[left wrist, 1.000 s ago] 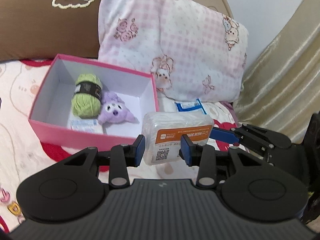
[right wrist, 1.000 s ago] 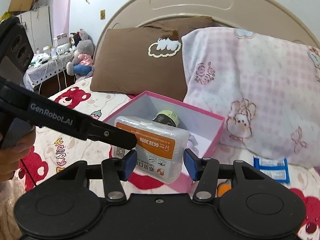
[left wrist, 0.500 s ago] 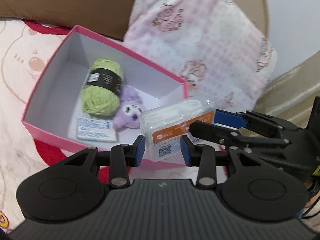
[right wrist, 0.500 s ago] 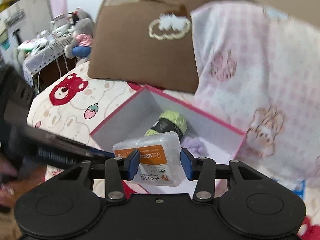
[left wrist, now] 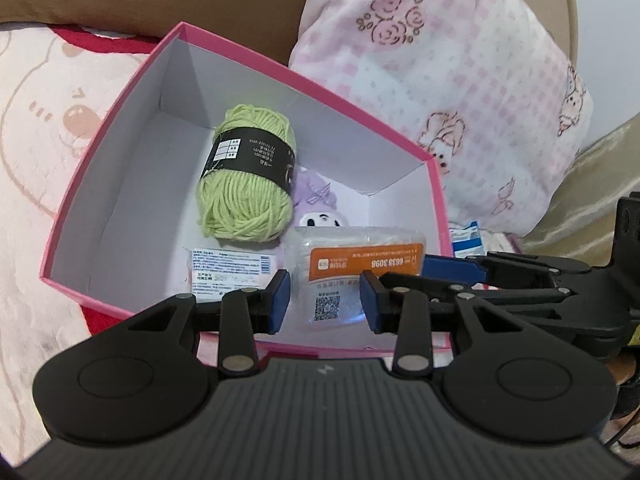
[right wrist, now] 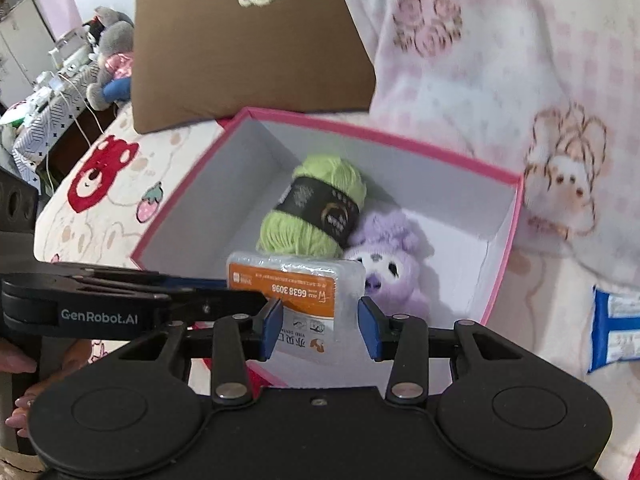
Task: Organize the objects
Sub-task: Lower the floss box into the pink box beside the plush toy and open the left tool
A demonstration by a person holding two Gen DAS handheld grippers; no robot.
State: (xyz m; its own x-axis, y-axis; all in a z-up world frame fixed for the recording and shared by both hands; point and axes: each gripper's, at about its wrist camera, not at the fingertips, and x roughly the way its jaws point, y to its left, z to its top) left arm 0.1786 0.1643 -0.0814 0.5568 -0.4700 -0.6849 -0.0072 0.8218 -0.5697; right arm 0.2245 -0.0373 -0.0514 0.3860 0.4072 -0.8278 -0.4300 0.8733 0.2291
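Note:
A clear plastic box with an orange label (left wrist: 352, 272) (right wrist: 304, 292) hangs over the near end of an open pink box (left wrist: 120, 120) (right wrist: 504, 256). Both my left gripper (left wrist: 324, 300) and my right gripper (right wrist: 320, 328) are shut on it, from different sides. Inside the pink box lie a green yarn ball (left wrist: 248, 184) (right wrist: 316, 208), a purple plush toy (left wrist: 320, 200) (right wrist: 392, 256) and a flat white packet (left wrist: 228, 268). The plush is partly hidden behind the clear box in the left wrist view.
The pink box rests on a cartoon-print bed cover (left wrist: 44, 128). A pink checked pillow (left wrist: 460, 80) and a brown pillow (right wrist: 248, 40) stand behind it. A blue and white packet (right wrist: 616, 328) lies on the bed to the right of the box.
Both grippers have carried the clear plastic box forward and down, from in front of the pink box to over its near end. The view now looks down into the box.

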